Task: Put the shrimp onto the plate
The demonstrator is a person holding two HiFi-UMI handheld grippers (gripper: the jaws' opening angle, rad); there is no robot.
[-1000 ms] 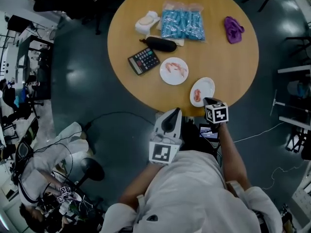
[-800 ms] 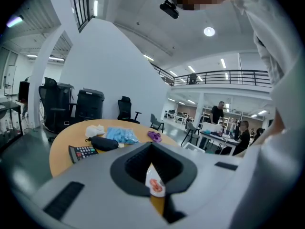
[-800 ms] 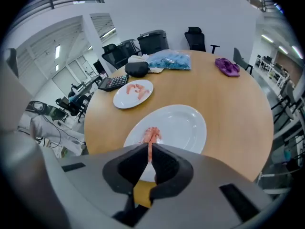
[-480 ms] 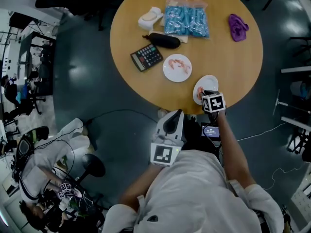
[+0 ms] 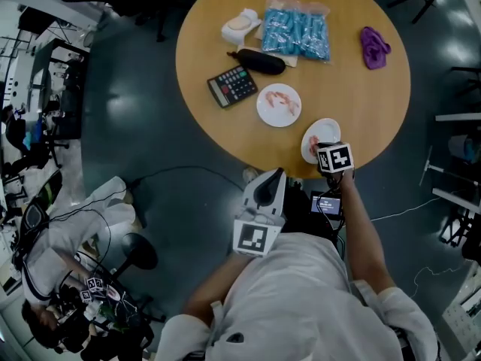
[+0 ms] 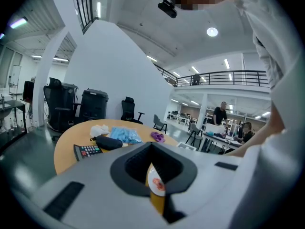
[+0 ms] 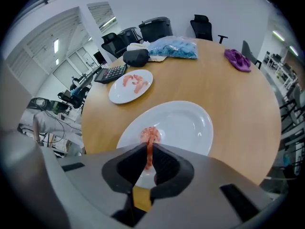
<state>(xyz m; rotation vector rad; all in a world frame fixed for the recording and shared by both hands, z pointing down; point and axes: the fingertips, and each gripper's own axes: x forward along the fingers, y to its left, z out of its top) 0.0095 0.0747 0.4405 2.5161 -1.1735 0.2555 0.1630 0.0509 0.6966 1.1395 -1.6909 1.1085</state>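
A round light-wood table [image 5: 361,89] is seen from above. Two round plates are set on it. The nearer white plate [image 7: 190,123] lies at the table's front edge, and the farther white plate [image 5: 279,105], with pink shrimp pieces [image 7: 135,81] on it, lies just behind. The right gripper [image 7: 148,152] is held over the nearer plate's front rim. Its jaws are closed on a thin pink shrimp [image 7: 150,135], which is held just above that plate; contact cannot be told. The left gripper [image 6: 153,175] is held off the table, jaws drawn nearly together with nothing gripped.
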